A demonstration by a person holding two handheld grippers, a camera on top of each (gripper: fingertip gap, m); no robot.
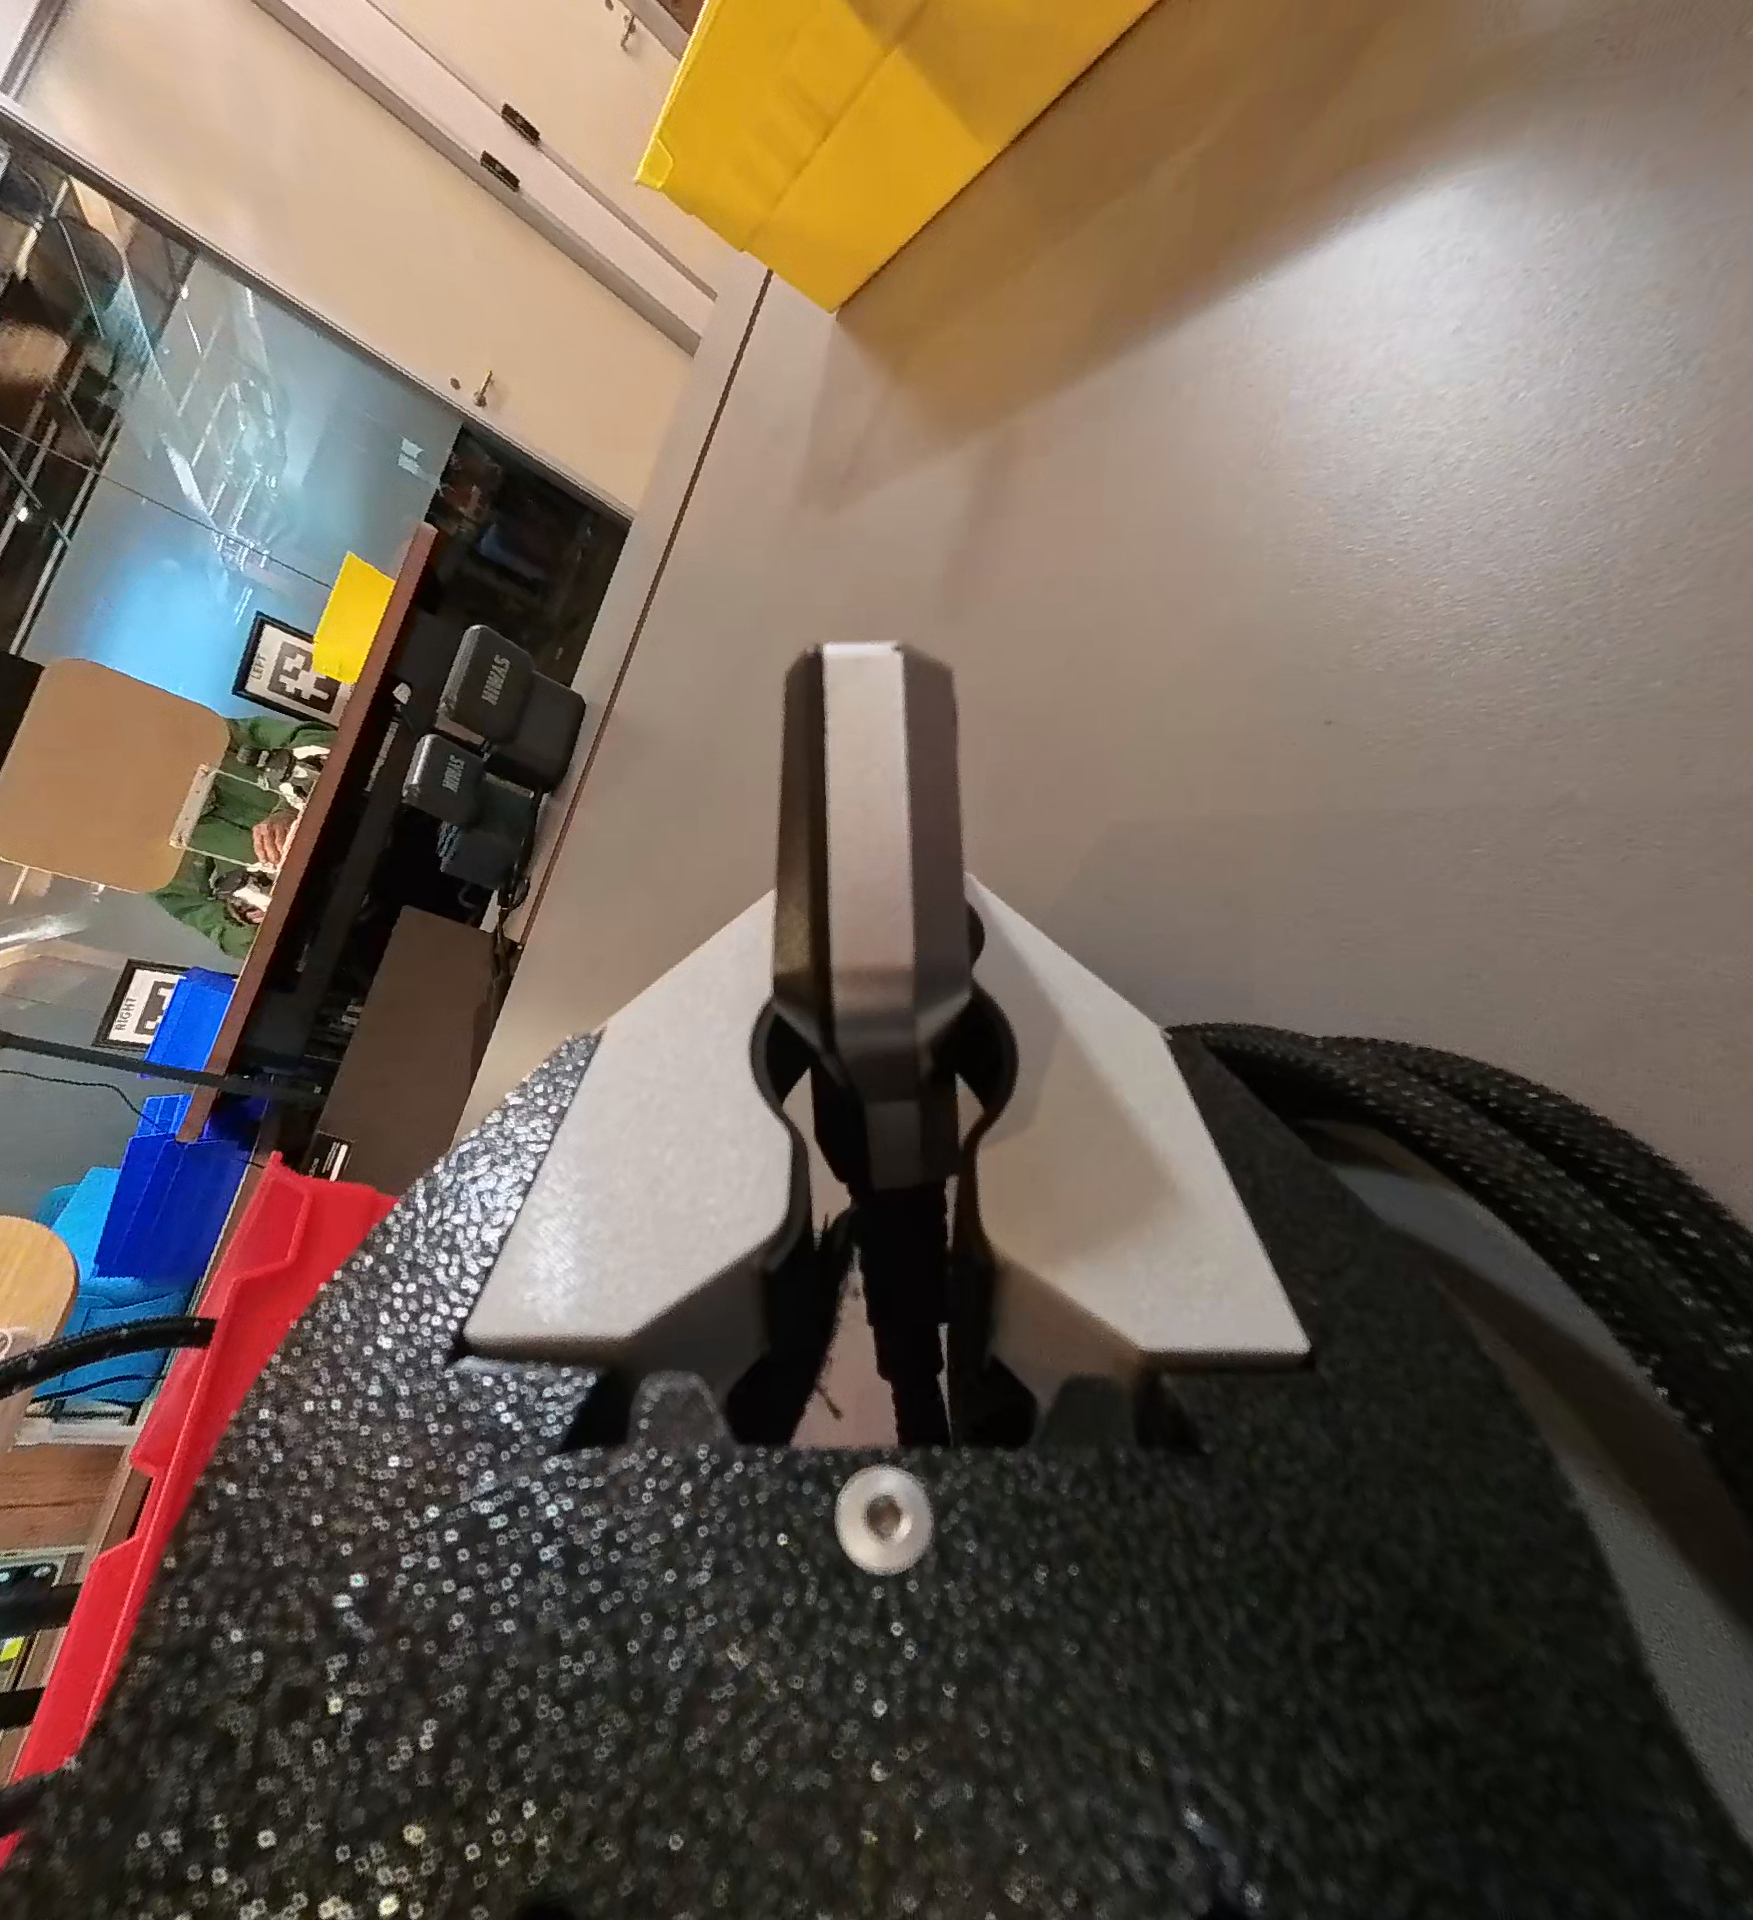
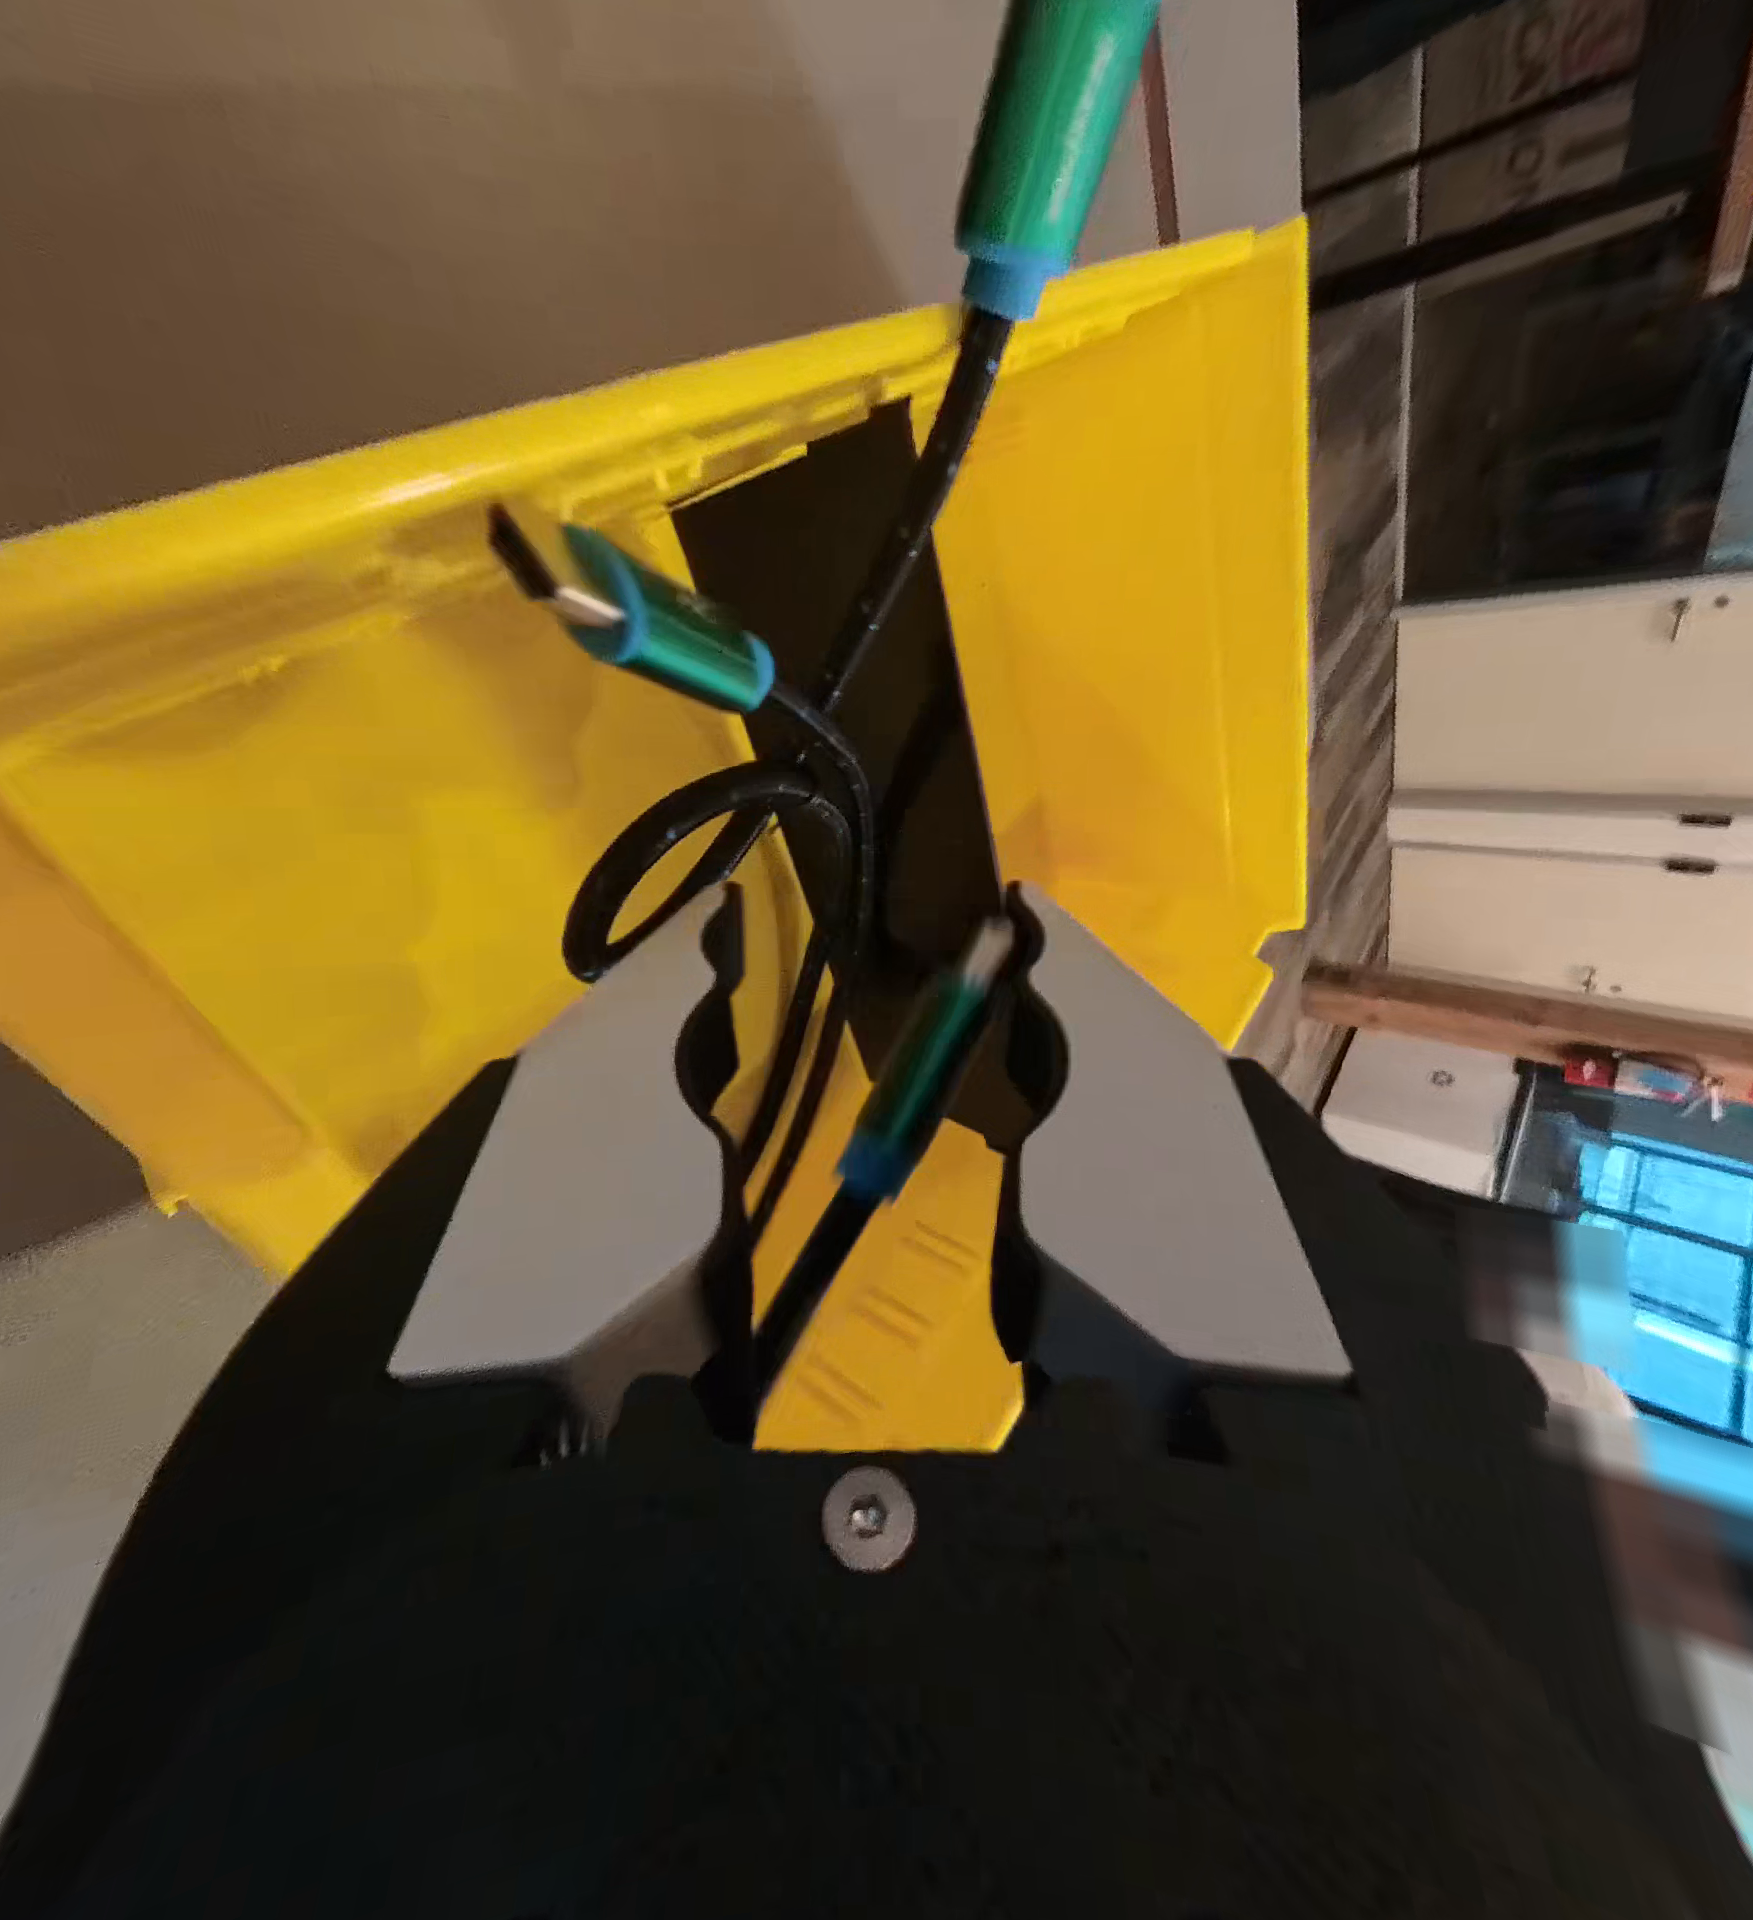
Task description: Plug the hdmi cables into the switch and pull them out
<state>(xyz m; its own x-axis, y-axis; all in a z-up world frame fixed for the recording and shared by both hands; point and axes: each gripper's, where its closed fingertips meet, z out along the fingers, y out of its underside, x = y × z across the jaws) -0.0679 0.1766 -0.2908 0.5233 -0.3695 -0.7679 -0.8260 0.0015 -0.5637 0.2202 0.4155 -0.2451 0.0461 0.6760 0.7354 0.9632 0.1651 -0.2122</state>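
The left gripper (image 1: 872,935) has pale grey fingers (image 1: 685,1164) on a black body speckled with silver glitter. It clamps a plug (image 1: 867,831), black with a silver-grey stripe, on a black braided cable (image 1: 1537,1174). The bin (image 1: 830,156) is yellow, another bin (image 1: 228,1382) red, the table (image 1: 1371,623) grey. The right gripper (image 2: 867,925) is matte black with grey fingers (image 2: 581,1174). The connectors (image 2: 674,634) are metallic green with blue collars, their cables (image 2: 633,862) black.

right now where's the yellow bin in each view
Left wrist view: yellow bin at the top, right of centre, beyond the left hand-held gripper.
Right wrist view: it fills the middle and left, behind the green-ended cables.
Shared landmark: the grey table that it stands on.
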